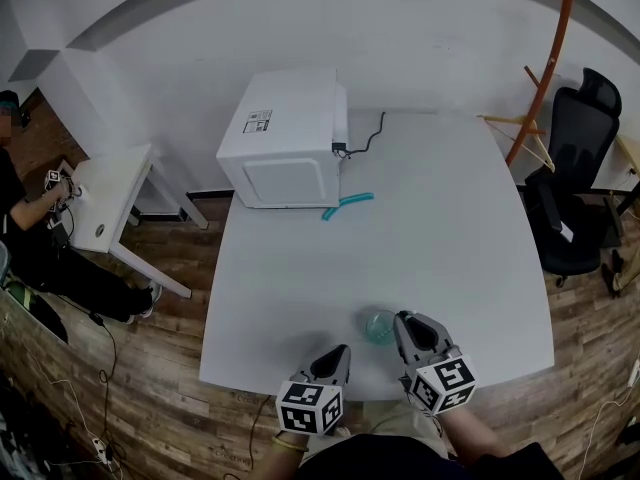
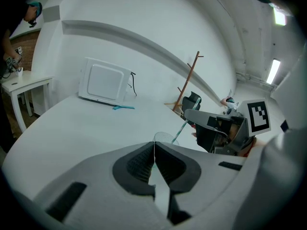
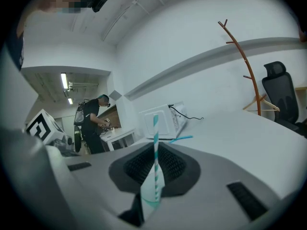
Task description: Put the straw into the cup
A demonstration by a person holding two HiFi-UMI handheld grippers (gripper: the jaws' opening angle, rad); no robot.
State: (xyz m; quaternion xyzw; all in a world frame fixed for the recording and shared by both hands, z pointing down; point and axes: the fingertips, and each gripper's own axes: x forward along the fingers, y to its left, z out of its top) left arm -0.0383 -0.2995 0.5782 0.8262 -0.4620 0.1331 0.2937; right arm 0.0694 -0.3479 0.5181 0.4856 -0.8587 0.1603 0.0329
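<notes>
A clear cup (image 1: 378, 326) stands near the table's front edge, between my two grippers. My right gripper (image 1: 405, 320) is just right of it, shut on a teal-and-white striped straw (image 3: 155, 128) that rises upright from its jaws. In the left gripper view the straw (image 2: 180, 130) slants down from the right gripper (image 2: 194, 121) to the cup's rim (image 2: 166, 137). My left gripper (image 1: 340, 353) sits just left of the cup. Its jaws meet in a thin line, and the cup is right beyond their tips (image 2: 154, 145).
A white microwave (image 1: 285, 138) stands at the back left of the white table (image 1: 450, 238), with spare teal straws (image 1: 347, 203) lying in front of it. A black office chair (image 1: 580, 168) and a wooden coat stand (image 1: 545, 68) are on the right. A person (image 1: 20, 198) works at a small table (image 1: 110, 198) on the left.
</notes>
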